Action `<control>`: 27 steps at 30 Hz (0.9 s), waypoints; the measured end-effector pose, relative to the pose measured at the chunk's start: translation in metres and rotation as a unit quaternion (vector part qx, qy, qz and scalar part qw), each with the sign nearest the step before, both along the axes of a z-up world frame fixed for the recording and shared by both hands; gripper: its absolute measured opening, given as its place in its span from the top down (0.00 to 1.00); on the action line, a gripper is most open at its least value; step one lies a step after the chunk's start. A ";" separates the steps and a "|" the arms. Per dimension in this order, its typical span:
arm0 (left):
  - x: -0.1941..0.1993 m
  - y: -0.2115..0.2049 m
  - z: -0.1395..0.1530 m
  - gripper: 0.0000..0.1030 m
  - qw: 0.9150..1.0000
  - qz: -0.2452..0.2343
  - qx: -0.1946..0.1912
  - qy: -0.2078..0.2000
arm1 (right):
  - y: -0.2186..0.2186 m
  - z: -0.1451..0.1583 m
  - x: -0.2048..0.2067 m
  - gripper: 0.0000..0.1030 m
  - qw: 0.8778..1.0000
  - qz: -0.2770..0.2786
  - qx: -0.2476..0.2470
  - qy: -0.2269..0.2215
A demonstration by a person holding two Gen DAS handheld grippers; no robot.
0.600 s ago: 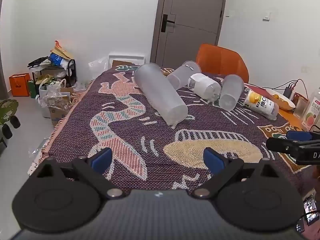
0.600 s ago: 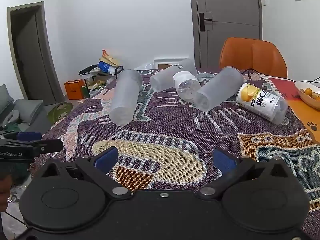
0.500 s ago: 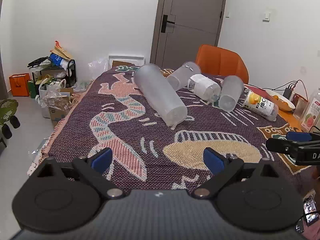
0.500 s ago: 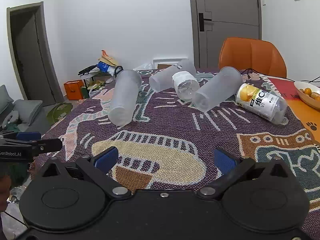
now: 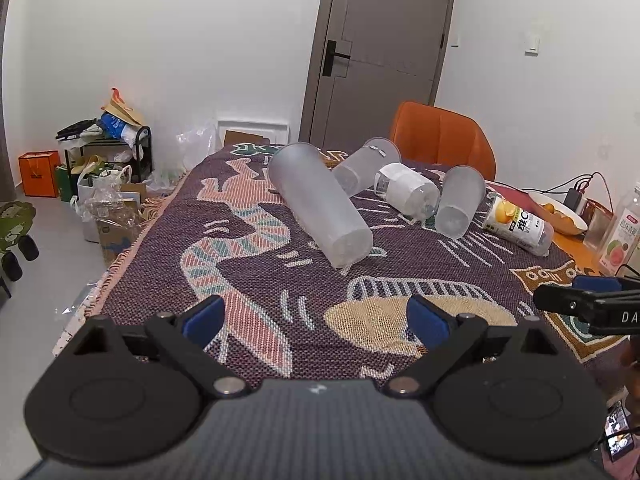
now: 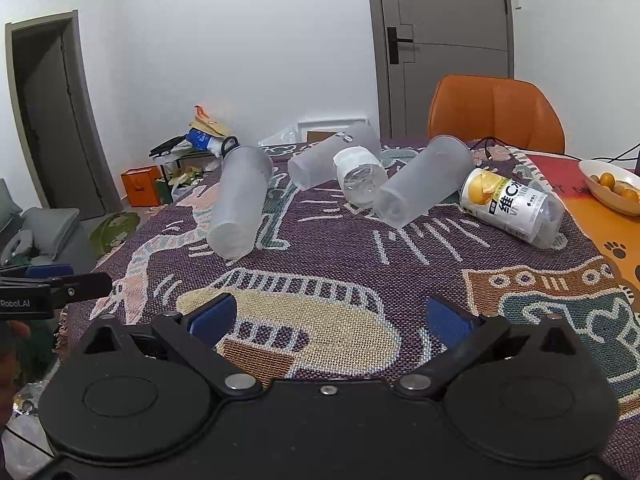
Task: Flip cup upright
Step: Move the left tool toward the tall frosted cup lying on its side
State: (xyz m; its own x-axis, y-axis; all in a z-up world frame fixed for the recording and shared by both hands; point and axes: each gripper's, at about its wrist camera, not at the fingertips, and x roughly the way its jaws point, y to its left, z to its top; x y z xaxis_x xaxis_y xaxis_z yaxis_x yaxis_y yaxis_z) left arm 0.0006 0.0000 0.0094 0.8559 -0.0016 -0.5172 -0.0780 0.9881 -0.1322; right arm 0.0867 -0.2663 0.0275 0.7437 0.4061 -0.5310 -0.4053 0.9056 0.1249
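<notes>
Several frosted plastic cups lie on their sides on the patterned cloth. A tall one (image 5: 320,208) (image 6: 240,200) lies nearest on the left. A second (image 5: 366,164) (image 6: 332,160) lies at the back. A third (image 5: 460,204) (image 6: 424,182) lies to the right. A clear cup with a white sleeve (image 5: 406,190) (image 6: 358,176) lies between them. A yellow-labelled cup (image 5: 518,224) (image 6: 512,208) lies at far right. My left gripper (image 5: 316,318) is open and empty, near the front edge. My right gripper (image 6: 330,318) is open and empty, also short of the cups.
An orange chair (image 5: 442,138) (image 6: 496,112) stands behind the table. A bowl of fruit (image 6: 612,186), cables and a bottle (image 5: 622,236) sit at the right edge. Bags and boxes (image 5: 100,184) clutter the floor to the left. A grey door (image 5: 384,48) is behind.
Both grippers have drifted slightly; the cups sit a little lower and smaller in view. Nothing was taken hold of or moved.
</notes>
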 end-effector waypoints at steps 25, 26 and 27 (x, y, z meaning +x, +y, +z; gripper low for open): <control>0.035 0.011 0.016 0.06 1.000 0.001 -0.028 -0.008 | 0.012 0.012 0.030 0.00 0.999 0.027 0.022 0.005; 0.040 0.011 0.016 0.06 1.000 -0.001 -0.026 -0.003 | 0.014 0.013 0.034 0.00 0.999 0.030 0.023 0.007; 0.046 0.012 0.018 0.07 1.000 -0.003 -0.028 -0.002 | 0.015 0.013 0.037 0.00 0.999 0.034 0.024 0.009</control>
State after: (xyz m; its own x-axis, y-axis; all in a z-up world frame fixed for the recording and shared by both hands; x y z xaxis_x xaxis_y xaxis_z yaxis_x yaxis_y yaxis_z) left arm 0.0463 0.0116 0.0272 0.8576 -0.0358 -0.5130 -0.0719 0.9794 -0.1886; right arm 0.1240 -0.2510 0.0405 0.7041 0.4807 -0.5227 -0.4624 0.8690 0.1762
